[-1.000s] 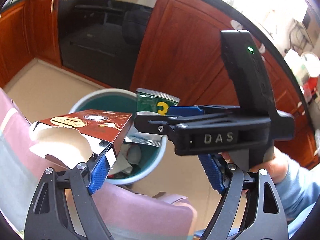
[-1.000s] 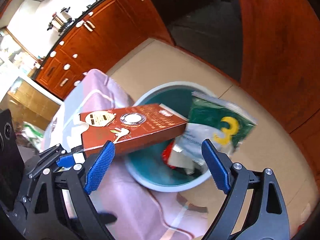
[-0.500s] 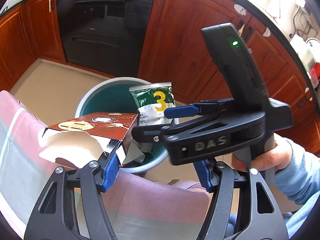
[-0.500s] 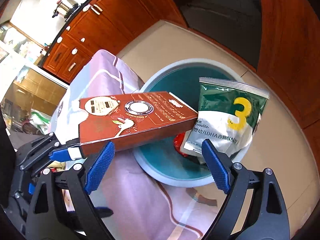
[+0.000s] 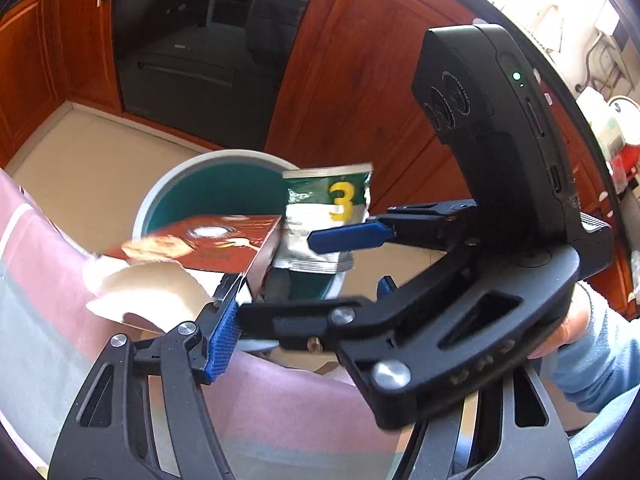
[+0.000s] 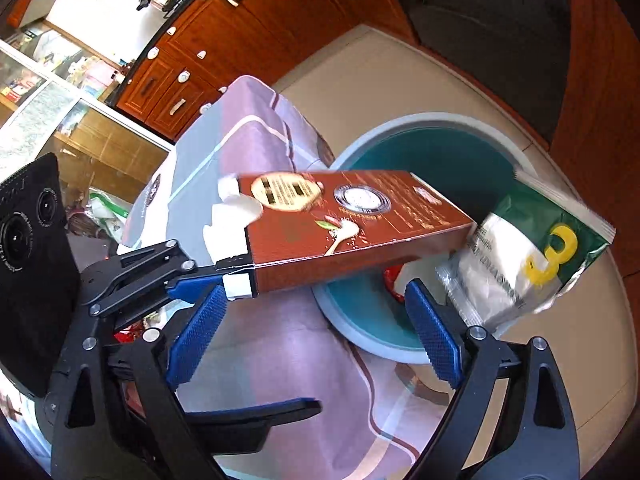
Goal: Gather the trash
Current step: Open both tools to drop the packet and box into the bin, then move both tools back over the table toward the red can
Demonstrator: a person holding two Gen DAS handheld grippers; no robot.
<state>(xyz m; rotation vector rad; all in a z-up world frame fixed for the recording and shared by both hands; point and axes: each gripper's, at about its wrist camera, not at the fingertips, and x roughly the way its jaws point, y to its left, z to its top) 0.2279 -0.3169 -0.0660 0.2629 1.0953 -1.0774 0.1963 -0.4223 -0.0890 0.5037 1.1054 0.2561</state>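
A teal bin with a grey rim (image 5: pixel 168 184) (image 6: pixel 404 132) stands on the floor beside the table. A torn brown carton (image 5: pixel 204 244) (image 6: pixel 340 220) rests on my left gripper's (image 5: pixel 304 312) left finger, its far end over the bin; the jaws stand wide apart. A green and silver packet marked 3 (image 5: pixel 332 216) (image 6: pixel 528 256) hangs over the bin's rim by the right finger of my right gripper (image 6: pixel 316 332), whose jaws are also wide apart. The right gripper (image 5: pixel 400 280) crosses the left wrist view.
A pink and grey striped cloth (image 6: pixel 248 148) covers the table below both grippers. Red trash (image 6: pixel 394 284) lies inside the bin. Wooden cabinets (image 5: pixel 360 80) and a dark oven (image 5: pixel 200 52) stand behind the bin. The floor is beige tile.
Both views have drawn closer to the bin. The right gripper has swung lower across the left view. The packet has tilted and shifted right; the carton stays over the bin.
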